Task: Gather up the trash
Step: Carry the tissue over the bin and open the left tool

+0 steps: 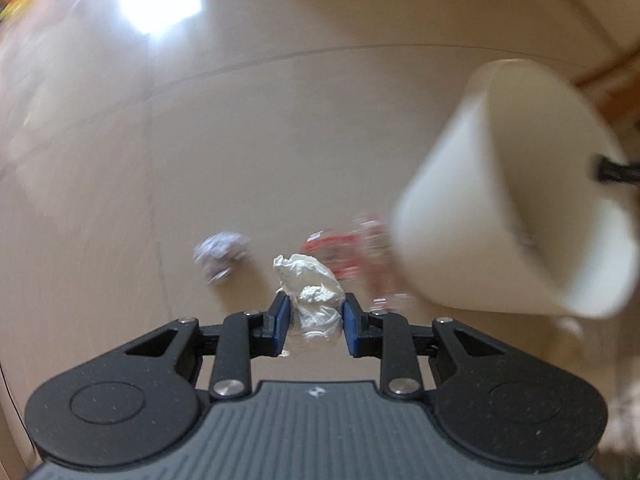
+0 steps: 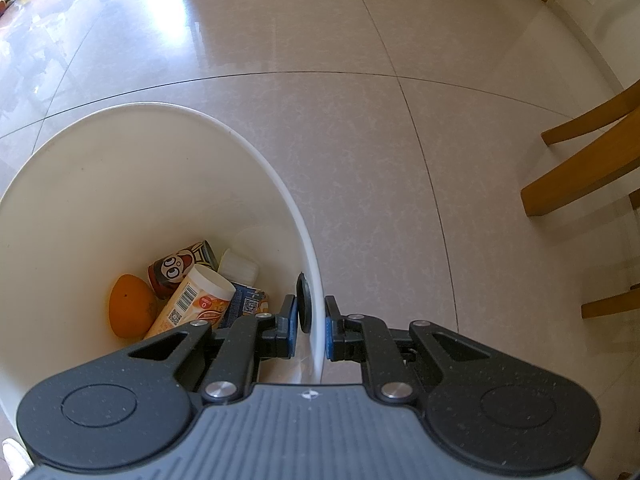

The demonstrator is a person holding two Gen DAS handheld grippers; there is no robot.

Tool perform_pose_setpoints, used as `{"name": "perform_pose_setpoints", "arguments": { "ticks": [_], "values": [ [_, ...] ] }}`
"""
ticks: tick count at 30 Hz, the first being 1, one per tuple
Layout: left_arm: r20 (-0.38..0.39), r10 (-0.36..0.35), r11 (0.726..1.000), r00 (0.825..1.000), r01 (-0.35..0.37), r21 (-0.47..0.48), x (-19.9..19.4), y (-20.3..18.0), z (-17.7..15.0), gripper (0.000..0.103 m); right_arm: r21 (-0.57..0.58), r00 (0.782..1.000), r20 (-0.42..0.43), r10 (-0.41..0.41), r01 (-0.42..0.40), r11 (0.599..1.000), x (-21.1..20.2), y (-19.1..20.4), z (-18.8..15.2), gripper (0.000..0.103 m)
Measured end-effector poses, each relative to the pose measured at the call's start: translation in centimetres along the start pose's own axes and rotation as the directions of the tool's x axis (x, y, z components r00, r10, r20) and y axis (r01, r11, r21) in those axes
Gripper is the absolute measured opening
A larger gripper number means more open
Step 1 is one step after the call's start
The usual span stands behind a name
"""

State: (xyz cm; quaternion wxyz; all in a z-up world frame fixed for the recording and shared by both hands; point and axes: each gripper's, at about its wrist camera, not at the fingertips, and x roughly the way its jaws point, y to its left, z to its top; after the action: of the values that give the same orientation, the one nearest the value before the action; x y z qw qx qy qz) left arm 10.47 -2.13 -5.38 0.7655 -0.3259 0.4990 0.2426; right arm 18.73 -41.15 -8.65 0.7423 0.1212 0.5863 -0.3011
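My left gripper [image 1: 313, 322] was clamped on a crumpled white tissue wad [image 1: 310, 292], the blue pads [image 1: 281, 320] squeezing it from both sides with most of the wad bulging out past the tips toward twelve o'clock. Beyond it on the tiled floor [image 1: 280, 120], a ball of printed paper [image 1: 222, 256] lay at about eleven o'clock from the wad and a red-and-clear plastic wrapper [image 1: 348, 256] at about one o'clock, both blurred. The white bin [image 1: 460, 200] filled the three o'clock side of that view, mouth tilted toward me.

My right gripper [image 2: 311, 328] was pinched almost fully closed on the rim of the bin [image 2: 200, 120], one finger inside, one outside. At the bottom, at about ten o'clock from the tips, I could see an orange [image 2: 132, 312], a cartoon-printed can [image 2: 182, 266], a barcoded cup [image 2: 200, 300] and a small blue carton [image 2: 248, 302]. Wooden chair legs [image 2: 580, 176] stood at three o'clock.

My worries: the tissue was soft and loosely held, so I judged a quick swing might shed it short of the mouth. The bin hung from a thin-wall pinch; any knock from the left gripper could twist it loose and spill what had been collected.
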Motion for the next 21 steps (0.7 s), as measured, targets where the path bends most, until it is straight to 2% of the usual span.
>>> {"name": "perform_pose_setpoints", "arguments": {
  "ticks": [4,8,14,21],
  "values": [
    [0.050,-0.063,0.994,0.997,0.058,0.090,-4.3,-4.5,2.2,0.027,0.004,1.000,0.000,0.003,-0.003,1.000,0.0,-0.1,0.0,0.015],
    [0.089,-0.125,0.982,0.988,0.111,0.152,-5.6,-8.8,4.5,0.027,0.008,1.000,-0.001,0.005,-0.005,1.000,0.0,-0.1,0.1,0.015],
    [0.072,-0.141,0.973,0.987,0.125,0.194,-3.8,-13.9,7.2,0.027,-0.003,1.000,0.002,-0.001,0.001,1.000,0.1,0.2,0.0,0.015],
    [0.063,-0.098,0.974,0.993,0.083,0.211,-1.2,-17.5,9.5,0.027,0.015,1.000,0.002,0.000,0.000,1.000,0.1,0.1,0.0,0.015]
  ]
}}
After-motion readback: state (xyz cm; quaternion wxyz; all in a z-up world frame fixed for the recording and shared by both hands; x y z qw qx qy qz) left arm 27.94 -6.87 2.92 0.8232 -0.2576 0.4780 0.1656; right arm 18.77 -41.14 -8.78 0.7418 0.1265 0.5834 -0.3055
